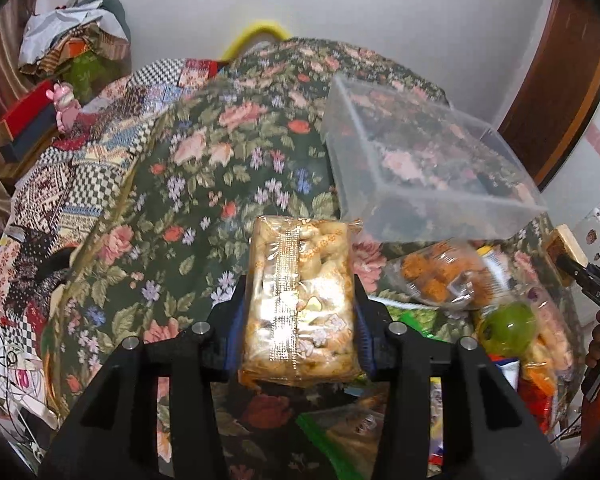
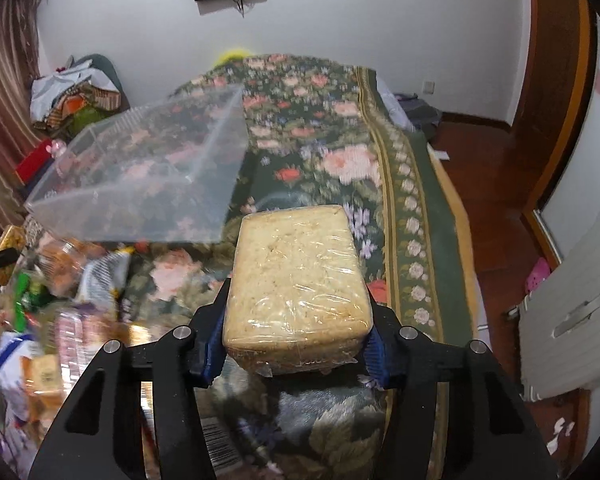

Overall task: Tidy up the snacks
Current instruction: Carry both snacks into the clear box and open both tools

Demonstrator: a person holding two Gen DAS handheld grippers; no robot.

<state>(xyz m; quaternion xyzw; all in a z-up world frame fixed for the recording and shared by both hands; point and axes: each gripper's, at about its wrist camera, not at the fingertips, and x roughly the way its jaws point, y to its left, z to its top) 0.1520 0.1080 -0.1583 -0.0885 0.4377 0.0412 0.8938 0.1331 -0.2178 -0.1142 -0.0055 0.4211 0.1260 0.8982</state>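
My left gripper (image 1: 300,316) is shut on a clear pack of golden fried snacks (image 1: 300,300) with a gold ribbon, held above the floral bedspread. My right gripper (image 2: 296,320) is shut on a pale rectangular block wrapped in cling film (image 2: 296,280). An empty clear plastic bin (image 1: 420,160) stands on the bed, right of and beyond the left gripper; in the right wrist view the bin (image 2: 148,176) is to the upper left. The right gripper's tip, with a snack in it, shows at the right edge of the left wrist view (image 1: 568,260).
A heap of loose snack packets (image 1: 480,312) lies on the bed below the bin; the heap also shows in the right wrist view (image 2: 60,300). Piled clothes and boxes (image 1: 68,64) sit at far left. The bed's right edge (image 2: 432,240) drops to a wooden floor.
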